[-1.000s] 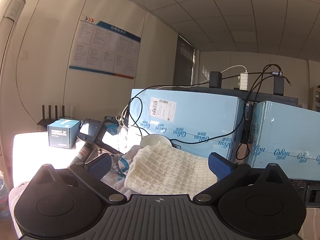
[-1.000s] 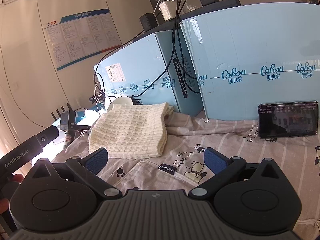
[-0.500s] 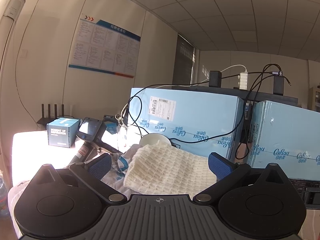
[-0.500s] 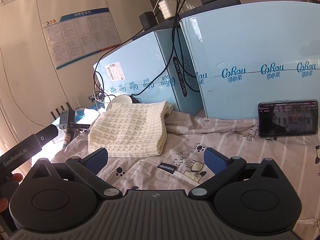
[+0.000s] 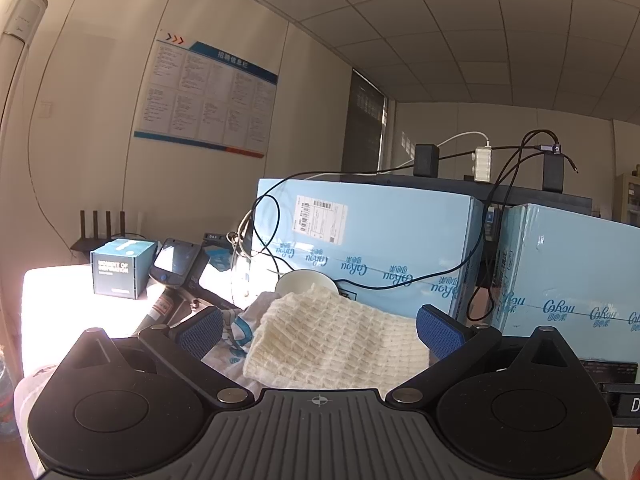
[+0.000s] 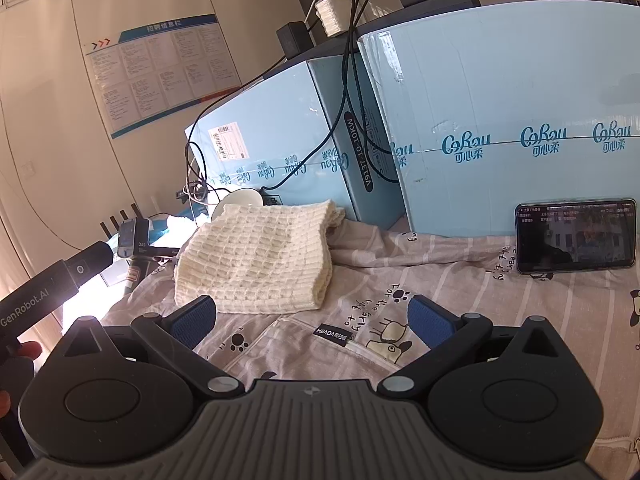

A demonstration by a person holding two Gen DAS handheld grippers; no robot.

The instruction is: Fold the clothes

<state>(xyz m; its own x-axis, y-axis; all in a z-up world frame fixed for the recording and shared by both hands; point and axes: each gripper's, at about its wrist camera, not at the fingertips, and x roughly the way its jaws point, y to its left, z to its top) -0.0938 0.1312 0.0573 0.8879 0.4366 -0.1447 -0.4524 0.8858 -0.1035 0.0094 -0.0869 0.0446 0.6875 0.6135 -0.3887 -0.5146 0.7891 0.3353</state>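
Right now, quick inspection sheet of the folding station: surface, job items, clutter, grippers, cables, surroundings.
Surface: striped cartoon-print sheet, wrinkled.
Job's things: cream knit garment, folded, lying flat on the sheet.
Clutter: phone leaning on a blue carton; white bowl; small blue box.
Grippers: left gripper open, empty; right gripper open, empty.
Cables: black cables draped over cartons.
Surroundings: wall notice board.
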